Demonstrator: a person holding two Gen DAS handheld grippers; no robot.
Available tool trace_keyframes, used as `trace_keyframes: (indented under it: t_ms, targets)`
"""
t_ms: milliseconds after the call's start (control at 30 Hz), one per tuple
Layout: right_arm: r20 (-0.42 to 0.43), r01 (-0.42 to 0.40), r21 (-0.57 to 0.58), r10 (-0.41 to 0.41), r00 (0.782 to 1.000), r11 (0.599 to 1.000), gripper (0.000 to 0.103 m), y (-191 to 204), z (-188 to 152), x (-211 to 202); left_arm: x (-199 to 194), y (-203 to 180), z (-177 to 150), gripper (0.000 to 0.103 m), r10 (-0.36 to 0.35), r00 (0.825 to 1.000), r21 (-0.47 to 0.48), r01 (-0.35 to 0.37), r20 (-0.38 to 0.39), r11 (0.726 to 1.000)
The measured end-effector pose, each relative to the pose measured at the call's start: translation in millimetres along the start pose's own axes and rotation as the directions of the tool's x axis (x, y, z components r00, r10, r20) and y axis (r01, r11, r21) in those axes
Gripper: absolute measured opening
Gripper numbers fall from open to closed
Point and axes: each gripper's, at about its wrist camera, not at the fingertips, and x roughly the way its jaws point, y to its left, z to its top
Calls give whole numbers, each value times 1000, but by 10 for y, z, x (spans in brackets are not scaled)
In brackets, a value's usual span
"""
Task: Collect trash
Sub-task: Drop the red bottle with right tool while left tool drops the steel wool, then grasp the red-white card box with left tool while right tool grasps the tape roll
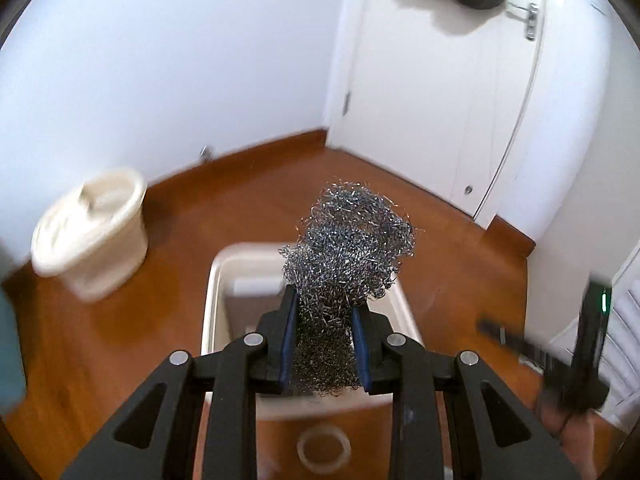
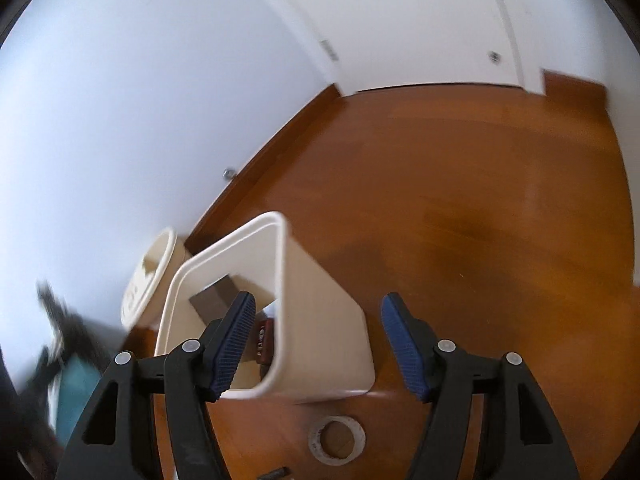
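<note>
My left gripper (image 1: 324, 320) is shut on a grey steel-wool scrubber (image 1: 352, 240) and holds it above the open cream rectangular bin (image 1: 216, 280). The same bin (image 2: 320, 304) shows in the right wrist view, with a brown box and dark wrappers inside. My right gripper (image 2: 318, 344) is open and empty, its left finger over the bin's mouth and its right finger beside the bin. A roll of tape (image 2: 337, 438) lies on the wooden floor just in front of the bin; it also shows in the left wrist view (image 1: 323, 448).
A second round cream bin (image 1: 92, 232) stands by the white wall to the left, also in the right wrist view (image 2: 154, 276). White doors (image 1: 440, 100) stand behind. The other gripper (image 1: 580, 360) shows blurred at right. A teal object (image 2: 74, 392) is at the left edge.
</note>
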Motion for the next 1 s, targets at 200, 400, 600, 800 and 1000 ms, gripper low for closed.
trace_keyframes:
  t_ms: [200,400,600,800,1000]
  targets:
    - [-46,-2,44,4,999,999,69,-271,-61,-4,1008,-186,124,25,-83,963,59,102,-258,993]
    - [-116,46,47,-40,992,998,69,-467,-221,148,1590,-64,-193,51,-130,888,-108,91,-442,990]
    - [-229,105,8,-101,968,994,69,-656,-580,392,1396,-87,-234,66,-123,892,-86,95,-435,992]
    - [-295,96,-289,-184,938,952,69,-409,-1146,749,451,263,-368,73,3,976,-107,-27,-218,994]
    - [-343,-165,-699,-123,931,696,68,153,-2043,877,167,791,-1637,75,125,914,-272,-241,-385,932]
